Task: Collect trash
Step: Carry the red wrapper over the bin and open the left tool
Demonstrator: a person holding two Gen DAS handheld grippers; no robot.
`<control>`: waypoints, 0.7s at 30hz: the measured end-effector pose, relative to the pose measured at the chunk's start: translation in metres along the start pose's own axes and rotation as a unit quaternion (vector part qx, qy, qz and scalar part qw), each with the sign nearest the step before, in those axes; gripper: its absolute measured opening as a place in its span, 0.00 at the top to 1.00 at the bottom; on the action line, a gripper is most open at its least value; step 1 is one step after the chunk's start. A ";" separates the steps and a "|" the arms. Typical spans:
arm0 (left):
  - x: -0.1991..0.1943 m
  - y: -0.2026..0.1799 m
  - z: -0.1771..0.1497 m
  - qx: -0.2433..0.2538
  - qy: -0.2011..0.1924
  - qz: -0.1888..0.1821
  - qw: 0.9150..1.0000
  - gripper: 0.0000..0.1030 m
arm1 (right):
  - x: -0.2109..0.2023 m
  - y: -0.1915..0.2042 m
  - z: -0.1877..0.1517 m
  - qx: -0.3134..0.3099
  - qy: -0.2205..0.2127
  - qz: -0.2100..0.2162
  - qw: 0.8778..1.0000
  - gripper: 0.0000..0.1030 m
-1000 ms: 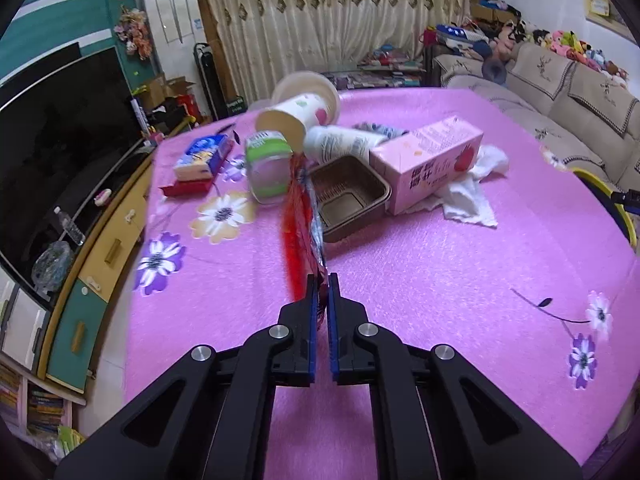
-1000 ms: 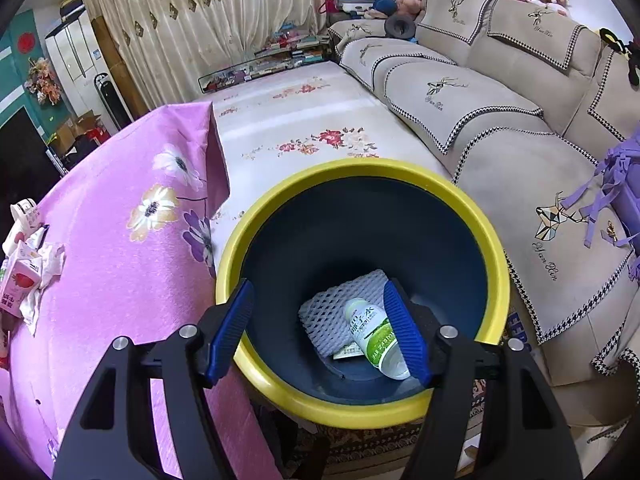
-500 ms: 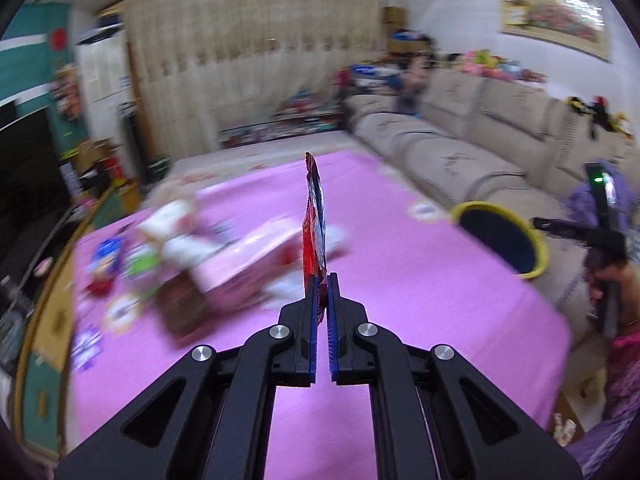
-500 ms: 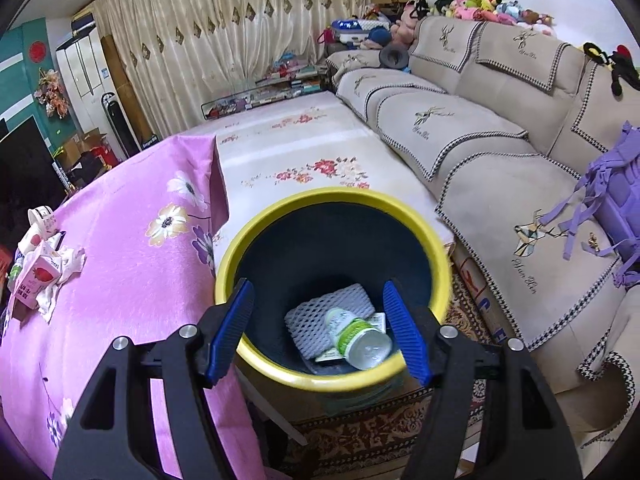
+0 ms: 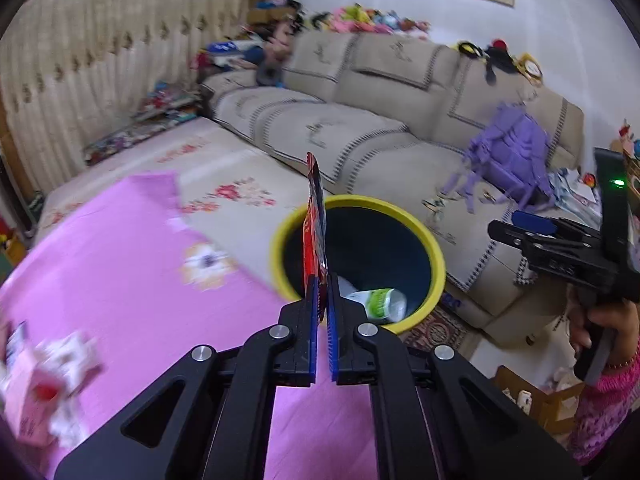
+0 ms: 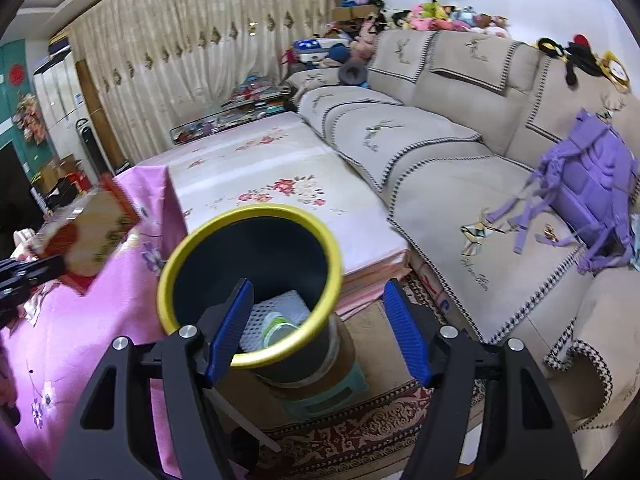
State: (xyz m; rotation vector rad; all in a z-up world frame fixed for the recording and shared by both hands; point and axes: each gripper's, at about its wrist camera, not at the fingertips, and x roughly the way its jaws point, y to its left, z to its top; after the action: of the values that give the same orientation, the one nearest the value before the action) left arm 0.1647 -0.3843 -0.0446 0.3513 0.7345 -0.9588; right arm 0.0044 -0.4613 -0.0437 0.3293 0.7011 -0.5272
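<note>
Left gripper (image 5: 323, 280) swung from counter (image 5: 120, 280) clutter toward bin (image 5: 436, 256), fingers (image 5: 313, 300) pinched tight on red wrapper (image 5: 314, 216), upright before bin rim. Right gripper (image 6: 318, 330) beside bin, fingers spread wide, empty.

A red snack wrapper (image 5: 315, 236) stands edge-on and upright, its lower end pinched between the left jaws, reaching up ahead of them. Just beyond the jaws sits the yellow-rimmed dark bin (image 5: 434, 254), mouth open; inside lie a white-and-green bottle (image 5: 378, 303) and white foam netting (image 6: 280, 304).
</note>
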 end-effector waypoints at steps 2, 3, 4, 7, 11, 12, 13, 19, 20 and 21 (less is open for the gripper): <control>0.026 -0.008 0.011 0.006 0.013 -0.007 1.000 0.95 | -0.001 -0.011 -0.001 0.010 0.000 -0.006 1.000 0.38; 0.035 -0.010 0.014 0.008 0.018 -0.010 1.000 0.95 | -0.001 -0.016 -0.001 0.014 0.001 -0.009 1.000 0.38; 0.046 -0.014 0.019 0.010 0.025 -0.015 1.000 0.95 | -0.002 -0.020 -0.001 0.017 0.002 -0.011 1.000 0.38; 0.074 -0.018 0.029 0.007 0.035 -0.019 0.999 0.95 | 0.000 -0.030 -0.002 0.024 0.004 -0.017 1.000 0.37; 0.115 -0.022 0.039 0.003 0.049 -0.018 0.999 0.93 | 0.000 -0.033 -0.003 0.027 0.006 -0.016 0.999 0.37; 0.122 -0.022 0.041 0.001 0.051 -0.015 0.999 0.93 | 0.000 -0.034 -0.003 0.027 0.006 -0.016 0.999 0.37; 0.127 -0.020 0.041 -0.001 0.052 -0.012 0.999 0.86 | 0.001 -0.033 -0.003 0.027 0.007 -0.015 1.000 0.37; 0.127 -0.011 0.039 -0.014 0.044 -0.001 0.999 0.60 | 0.002 -0.032 -0.005 0.030 0.007 -0.013 0.999 0.37; 0.118 -0.010 0.037 -0.013 0.038 0.004 0.999 0.60 | 0.002 -0.032 -0.006 0.029 0.008 -0.013 0.999 0.36; 0.107 -0.007 0.035 -0.011 0.033 0.008 0.999 0.60 | 0.002 -0.031 -0.006 0.029 0.009 -0.013 0.999 0.36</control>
State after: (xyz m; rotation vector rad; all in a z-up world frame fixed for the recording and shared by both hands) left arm 0.2116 -0.4739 -0.0953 0.3703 0.8016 -0.9257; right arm -0.0147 -0.4852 -0.0531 0.3792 0.7091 -0.5700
